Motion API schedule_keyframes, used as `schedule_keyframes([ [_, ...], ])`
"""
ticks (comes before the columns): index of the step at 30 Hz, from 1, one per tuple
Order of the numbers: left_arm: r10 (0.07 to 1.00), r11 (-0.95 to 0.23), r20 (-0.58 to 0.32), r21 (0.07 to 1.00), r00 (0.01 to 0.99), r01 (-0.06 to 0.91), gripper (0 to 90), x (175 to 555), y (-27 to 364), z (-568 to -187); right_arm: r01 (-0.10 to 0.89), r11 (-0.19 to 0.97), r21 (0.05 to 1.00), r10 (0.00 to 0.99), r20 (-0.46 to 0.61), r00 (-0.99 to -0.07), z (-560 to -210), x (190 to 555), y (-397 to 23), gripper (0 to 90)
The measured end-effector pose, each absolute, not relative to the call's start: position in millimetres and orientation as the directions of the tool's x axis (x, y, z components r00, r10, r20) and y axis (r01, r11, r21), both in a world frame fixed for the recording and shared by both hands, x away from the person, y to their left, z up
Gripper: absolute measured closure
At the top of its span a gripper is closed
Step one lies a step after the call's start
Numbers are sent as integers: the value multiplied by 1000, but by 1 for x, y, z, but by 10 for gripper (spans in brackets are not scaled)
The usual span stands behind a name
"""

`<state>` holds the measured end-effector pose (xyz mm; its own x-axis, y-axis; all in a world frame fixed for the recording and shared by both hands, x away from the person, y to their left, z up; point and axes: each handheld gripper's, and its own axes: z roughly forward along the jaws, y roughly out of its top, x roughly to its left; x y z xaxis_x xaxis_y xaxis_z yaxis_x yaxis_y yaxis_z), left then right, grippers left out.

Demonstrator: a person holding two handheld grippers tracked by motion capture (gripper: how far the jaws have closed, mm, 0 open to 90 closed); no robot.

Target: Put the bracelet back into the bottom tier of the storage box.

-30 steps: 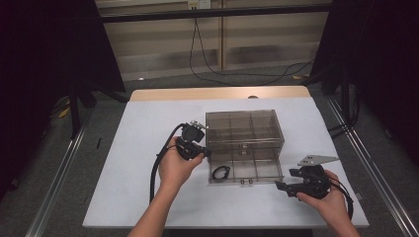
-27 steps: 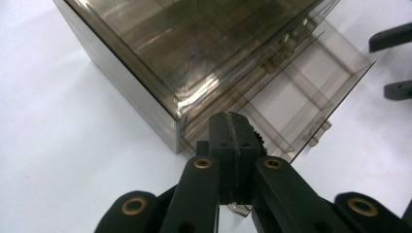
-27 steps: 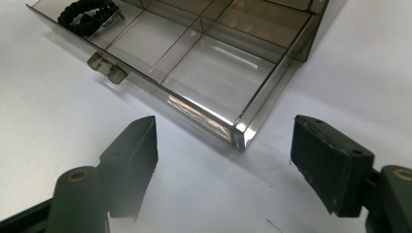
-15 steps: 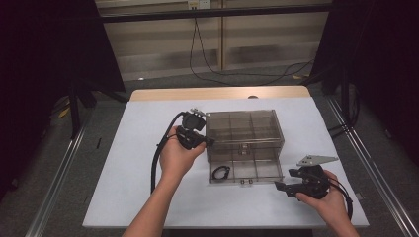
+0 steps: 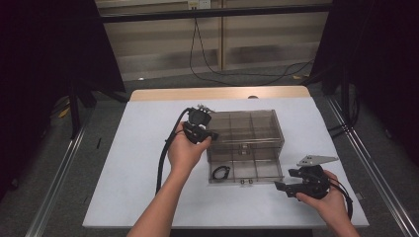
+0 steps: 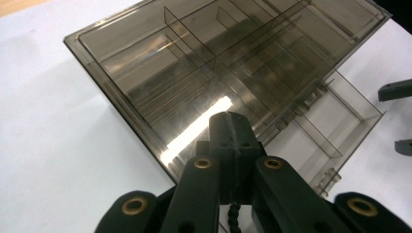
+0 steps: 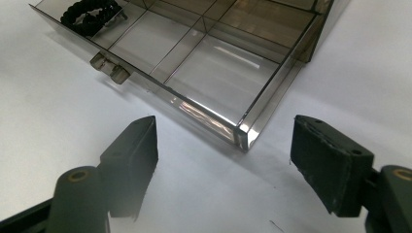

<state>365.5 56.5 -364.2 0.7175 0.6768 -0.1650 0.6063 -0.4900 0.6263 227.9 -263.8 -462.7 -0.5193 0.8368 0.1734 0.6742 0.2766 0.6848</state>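
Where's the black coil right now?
In the high view, the black coil lies in the open drawer's left compartment, front of the clear box, between both grippers.

surface: white table (image 5: 128, 168) | on it: smoky clear drawer box (image 5: 247, 128), probably plastic, standing directly

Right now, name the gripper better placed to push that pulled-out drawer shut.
Probably right: the right gripper sits open just off the drawer front corner, while the shut left gripper hovers beside the organizer box.
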Motion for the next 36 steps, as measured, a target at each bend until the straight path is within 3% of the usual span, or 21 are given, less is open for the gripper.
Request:
schedule_keyframes([
  [22,693,-504,-107,634,713,586,900,363,51,-369,667,274,693,841,163,-516,-453,224,-260,291],
  [28,700,-495,-111,637,705,592,900,363,50,-370,676,256,691,853,168,-494,-452,224,-261,337],
  [36,700,-502,-100,635,707,587,900,362,49,-370,679,248,691,853,176,-491,-449,222,-257,483],
])
